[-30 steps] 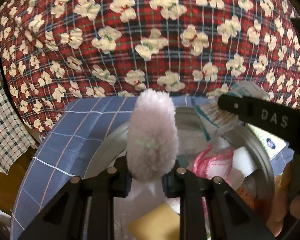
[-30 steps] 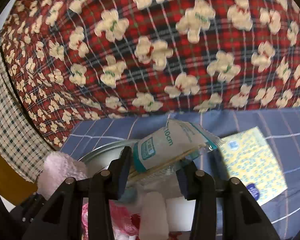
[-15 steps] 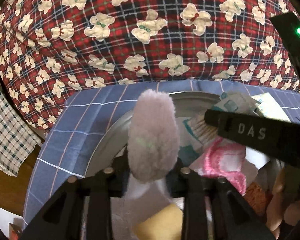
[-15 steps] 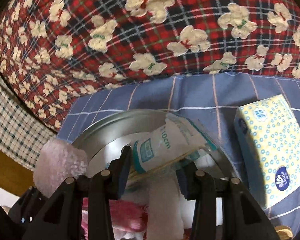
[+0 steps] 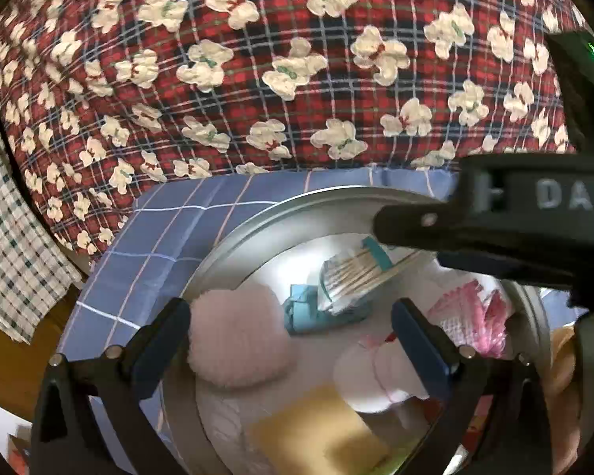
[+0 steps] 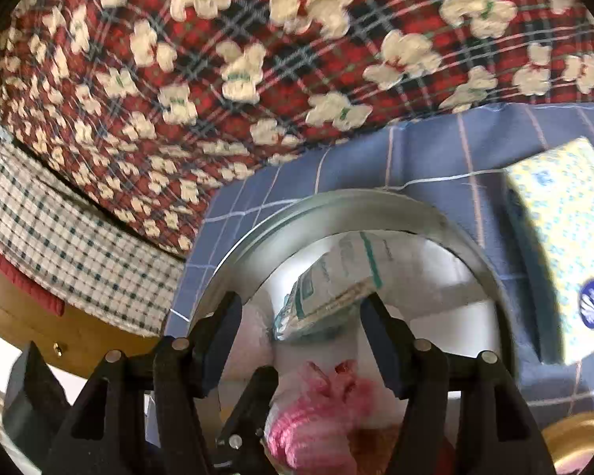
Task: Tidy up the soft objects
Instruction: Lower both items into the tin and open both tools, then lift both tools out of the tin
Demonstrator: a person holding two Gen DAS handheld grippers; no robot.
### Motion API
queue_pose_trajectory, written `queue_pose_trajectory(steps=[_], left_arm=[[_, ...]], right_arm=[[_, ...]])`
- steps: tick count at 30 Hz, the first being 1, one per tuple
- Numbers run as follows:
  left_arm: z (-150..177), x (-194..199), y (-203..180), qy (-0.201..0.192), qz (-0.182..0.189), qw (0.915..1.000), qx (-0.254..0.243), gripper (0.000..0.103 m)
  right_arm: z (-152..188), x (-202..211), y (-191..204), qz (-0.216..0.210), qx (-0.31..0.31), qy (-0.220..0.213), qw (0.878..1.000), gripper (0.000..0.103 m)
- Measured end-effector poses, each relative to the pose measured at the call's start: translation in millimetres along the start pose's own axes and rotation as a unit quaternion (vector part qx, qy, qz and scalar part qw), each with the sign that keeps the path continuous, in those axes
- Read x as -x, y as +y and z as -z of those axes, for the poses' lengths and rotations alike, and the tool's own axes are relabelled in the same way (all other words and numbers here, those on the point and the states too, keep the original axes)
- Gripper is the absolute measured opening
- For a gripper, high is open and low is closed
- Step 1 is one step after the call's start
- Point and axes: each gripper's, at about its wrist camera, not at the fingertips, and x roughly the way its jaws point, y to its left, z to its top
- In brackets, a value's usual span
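The left gripper (image 5: 291, 328) has its jaws spread wide, and the fluffy pink puff (image 5: 235, 336) lies between them inside the metal basin (image 5: 281, 217), resting against the left finger's pad but not pinched. The right gripper (image 6: 301, 316) also stands with its jaws apart; the packet of cotton swabs (image 6: 332, 281) sits between the tips, leaning against the basin's far wall, and whether the right pad touches it cannot be told. In the left wrist view the same packet (image 5: 352, 277) lies tilted over a small teal item (image 5: 309, 312), with the right gripper's black finger reaching across above it from the right. Nearer the camera in the basin lie a white round pad (image 5: 376, 372) with pink thread, a yellow sponge (image 5: 316, 431) at the bottom edge, and a pink knitted cloth (image 5: 471, 316) toward the right rim. The right wrist view shows that pink cloth (image 6: 316, 415) low between its own fingers, blurred. The basin stands on a blue checked cloth (image 5: 158, 237). Just to the right of the basin on that cloth lies a yellow tissue pack (image 6: 562, 245) with a blue logo. Behind everything rises a red plaid quilt (image 5: 297, 59) printed with cream bears, and at the far left hangs a green-and-white checked fabric (image 6: 71, 245).
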Motion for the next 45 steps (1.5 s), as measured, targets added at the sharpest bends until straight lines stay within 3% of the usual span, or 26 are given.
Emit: queue_pose_trajectory(steps=[5, 12, 16, 20, 22, 25, 29, 38, 45], left_arm=[[10, 16, -8, -0.038, 0.002, 0.9992, 0.011, 0.103], [20, 24, -7, -0.068, 0.001, 0.9971, 0.032, 0.103], [26, 30, -2, -0.092, -0.004, 0.9942, 0.056, 0.103], [30, 41, 2, -0.125, -0.009, 0.9897, 0.07, 0.103], [34, 45, 5, -0.14, -0.007, 0.9866, 0.083, 0.103], [39, 51, 7, -0.166, -0.02, 0.9815, 0.094, 0.103], [45, 59, 3, -0.197, -0.037, 0.9761, 0.084, 0.103], [58, 62, -2, -0.206, -0.044, 0.9744, 0.079, 0.103], [69, 67, -4, -0.217, -0.045, 0.9721, 0.078, 0.103]], right_arm=[[22, 31, -5, 0.046, 0.022, -0.092, 0.994, 0.065], [45, 63, -1, 0.1, 0.073, -0.206, 0.971, 0.065], [66, 78, 8, 0.134, 0.112, -0.282, 0.943, 0.069], [91, 91, 22, 0.182, 0.167, -0.375, 0.894, 0.077], [100, 98, 25, 0.191, 0.174, -0.406, 0.876, 0.082], [113, 106, 24, 0.192, 0.169, -0.441, 0.86, 0.09], [119, 107, 23, 0.2, 0.181, -0.454, 0.849, 0.091], [124, 103, 16, 0.204, 0.191, -0.431, 0.858, 0.091], [136, 101, 21, 0.219, 0.224, -0.422, 0.851, 0.091]])
